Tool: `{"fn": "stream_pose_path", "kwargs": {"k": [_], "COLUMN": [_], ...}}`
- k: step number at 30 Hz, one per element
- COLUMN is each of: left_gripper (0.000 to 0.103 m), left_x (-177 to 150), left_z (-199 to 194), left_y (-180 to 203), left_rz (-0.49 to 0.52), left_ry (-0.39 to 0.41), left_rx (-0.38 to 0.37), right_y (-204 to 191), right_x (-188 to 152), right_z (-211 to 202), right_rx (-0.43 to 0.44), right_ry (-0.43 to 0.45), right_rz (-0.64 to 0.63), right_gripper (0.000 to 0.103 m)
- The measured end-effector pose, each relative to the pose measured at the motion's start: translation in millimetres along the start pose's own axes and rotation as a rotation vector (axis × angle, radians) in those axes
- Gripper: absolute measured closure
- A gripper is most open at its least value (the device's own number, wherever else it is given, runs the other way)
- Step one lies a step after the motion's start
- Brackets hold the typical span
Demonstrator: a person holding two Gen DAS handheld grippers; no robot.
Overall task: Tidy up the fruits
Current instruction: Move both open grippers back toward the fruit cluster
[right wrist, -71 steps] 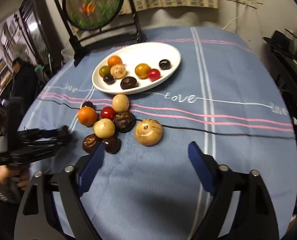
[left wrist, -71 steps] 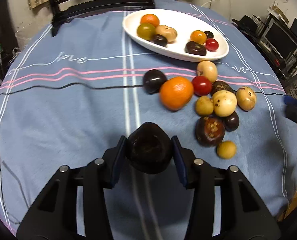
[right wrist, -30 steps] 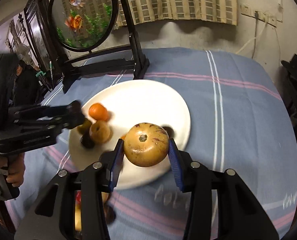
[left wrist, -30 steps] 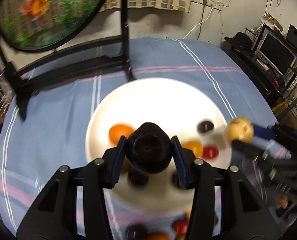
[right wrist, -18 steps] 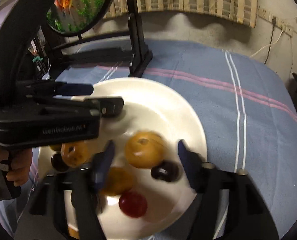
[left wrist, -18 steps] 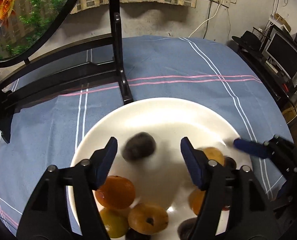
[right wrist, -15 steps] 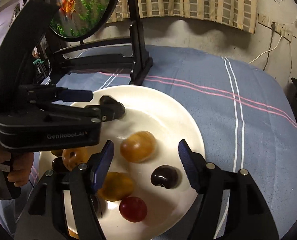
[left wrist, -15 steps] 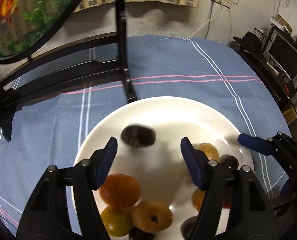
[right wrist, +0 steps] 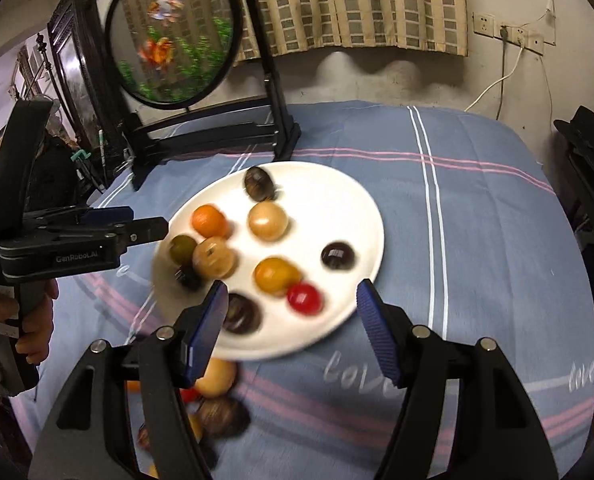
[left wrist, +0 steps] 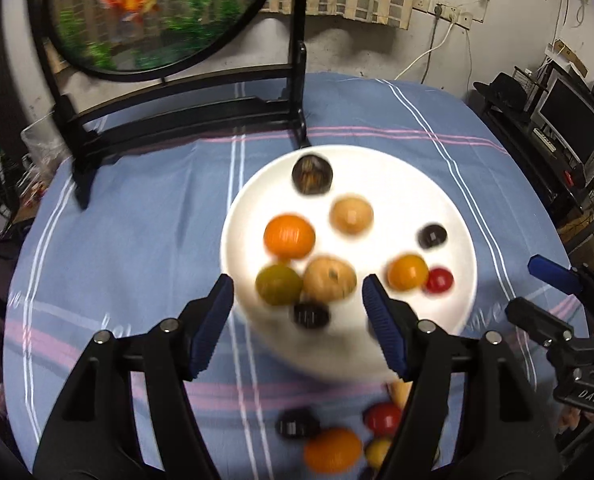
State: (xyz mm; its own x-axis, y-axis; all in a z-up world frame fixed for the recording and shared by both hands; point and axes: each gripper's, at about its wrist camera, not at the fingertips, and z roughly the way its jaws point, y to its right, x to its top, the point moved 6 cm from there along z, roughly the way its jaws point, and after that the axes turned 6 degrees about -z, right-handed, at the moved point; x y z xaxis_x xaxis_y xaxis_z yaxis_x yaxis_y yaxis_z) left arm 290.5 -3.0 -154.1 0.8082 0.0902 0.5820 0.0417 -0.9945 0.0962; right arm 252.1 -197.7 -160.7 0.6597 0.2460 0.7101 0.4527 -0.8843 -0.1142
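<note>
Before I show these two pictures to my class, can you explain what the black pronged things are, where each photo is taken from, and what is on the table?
The black prongs are hand-held grippers: a person holds one in each hand, and each carries a camera looking along its jaws. One picture comes from the left gripper, the other from the right gripper. The left gripper's jaws are opening, the right's stand open, and neither holds anything. Below them a white plate of small fruits sits on a blue striped cloth. More fruit lies loose on the cloth. Behind stands a round fish screen. A hand grips the left gripper's handle.
</note>
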Motion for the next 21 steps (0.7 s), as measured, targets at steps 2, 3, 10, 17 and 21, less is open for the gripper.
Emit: {"fn": "stream_pose_path", "kwargs": {"k": [2,3,10,17,21], "left_gripper": [0.026,0.026,0.022,0.016,0.016], "left_x": [-16.0,-21.7,-56.2,-76.8,-85.0], "left_z": [-20.2,-27.0,-76.2,-109.8,-121.9], "left_y": [-2.1,-3.7,-11.6,-19.7,-22.8], "left_rz": [-0.02,-0.026,-0.062,-0.08,-0.08], "left_ry": [0.012,0.016,0.04,0.08,0.091], "left_rx": [0.025,0.037,0.076,0.107,0.105], "right_y": [-9.2,-14.6,-38.8,-57.5,-65.3], "right_x": [-7.2,-12.1,-37.8,-64.9,-78.8], "right_z": [-15.1,-24.6,-64.5,-88.8,-95.6], "right_rx": [0.006,0.013,0.043,0.056,0.06], "right_ry": [0.004,0.007,0.009,-0.006,-0.022], "right_rz": [0.0,0.001,0.008,0.003,0.003], "right_gripper": [0.036,0.036,0.035,0.035,0.035]}}
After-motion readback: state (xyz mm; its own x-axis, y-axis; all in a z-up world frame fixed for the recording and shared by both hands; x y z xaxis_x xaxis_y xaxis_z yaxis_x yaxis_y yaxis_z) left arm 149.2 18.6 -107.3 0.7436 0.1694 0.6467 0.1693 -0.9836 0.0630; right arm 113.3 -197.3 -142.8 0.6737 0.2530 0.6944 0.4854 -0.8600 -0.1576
